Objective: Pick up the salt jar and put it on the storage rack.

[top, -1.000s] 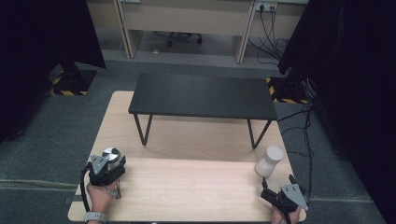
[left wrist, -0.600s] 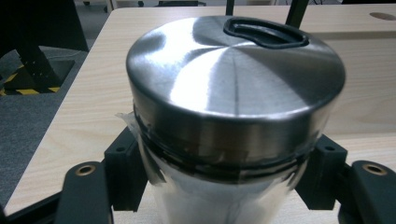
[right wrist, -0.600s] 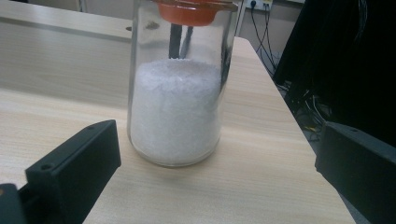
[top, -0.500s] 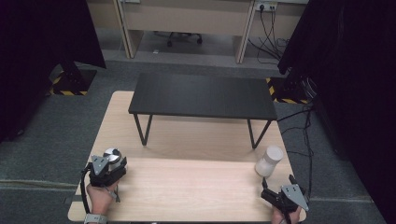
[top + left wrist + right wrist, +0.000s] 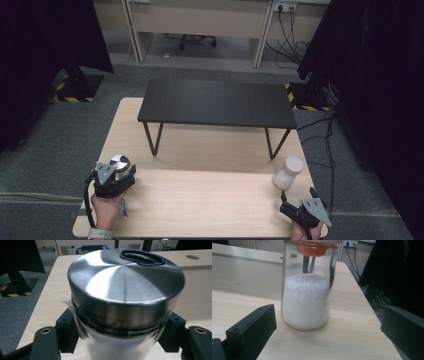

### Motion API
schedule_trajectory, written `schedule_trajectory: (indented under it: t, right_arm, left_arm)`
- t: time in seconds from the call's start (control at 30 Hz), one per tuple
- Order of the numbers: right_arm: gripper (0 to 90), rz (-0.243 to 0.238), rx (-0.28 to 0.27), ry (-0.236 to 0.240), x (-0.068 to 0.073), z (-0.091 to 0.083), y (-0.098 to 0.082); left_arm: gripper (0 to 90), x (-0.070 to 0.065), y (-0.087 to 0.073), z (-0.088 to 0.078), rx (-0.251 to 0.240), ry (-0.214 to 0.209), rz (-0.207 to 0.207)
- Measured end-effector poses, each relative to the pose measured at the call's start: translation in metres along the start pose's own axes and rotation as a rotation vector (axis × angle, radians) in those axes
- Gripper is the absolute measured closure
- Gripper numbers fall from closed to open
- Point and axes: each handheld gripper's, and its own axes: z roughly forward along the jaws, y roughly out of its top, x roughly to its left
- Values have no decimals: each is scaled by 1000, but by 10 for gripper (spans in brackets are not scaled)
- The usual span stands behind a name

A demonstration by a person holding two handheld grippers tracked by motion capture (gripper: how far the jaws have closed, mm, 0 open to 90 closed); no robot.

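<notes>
Steel canister (image 5: 125, 297) clenched below its lid in left gripper (image 5: 114, 179) near surface's (image 5: 210, 210) front-left corner, best lifted upright and slowly; right gripper (image 5: 305, 212) released, jaws spread before white-filled jar (image 5: 307, 290) near front-right corner.

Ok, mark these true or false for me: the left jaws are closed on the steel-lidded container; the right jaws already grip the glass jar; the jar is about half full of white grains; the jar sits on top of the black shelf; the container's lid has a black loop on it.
1. True: the left gripper has its jaws clamped on the steel-lidded container.
2. False: the right gripper stands open, short of the glass jar, not touching it.
3. True: white grains fill roughly its lower half.
4. False: the jar stands on the wooden table, in front of the black shelf.
5. True: a black loop lies on the lid.
</notes>
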Motion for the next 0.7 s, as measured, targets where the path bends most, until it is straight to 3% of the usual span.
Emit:
schedule_trajectory:
  t: [0.2, 0.3, 0.7]
  right_arm:
    - [3, 5, -5, 2, -1, -1, -1]
    - [2, 5, -5, 4, -1, -1, -1]
    - [2, 24, -16, 11, -4, -2, -3]
  left_arm:
    - [308, -4, 13, -4, 2, -8, 2]
    - [308, -4, 21, -6, 7, -23, -21]
    - [307, -21, 53, -8, -11, -71, 16]
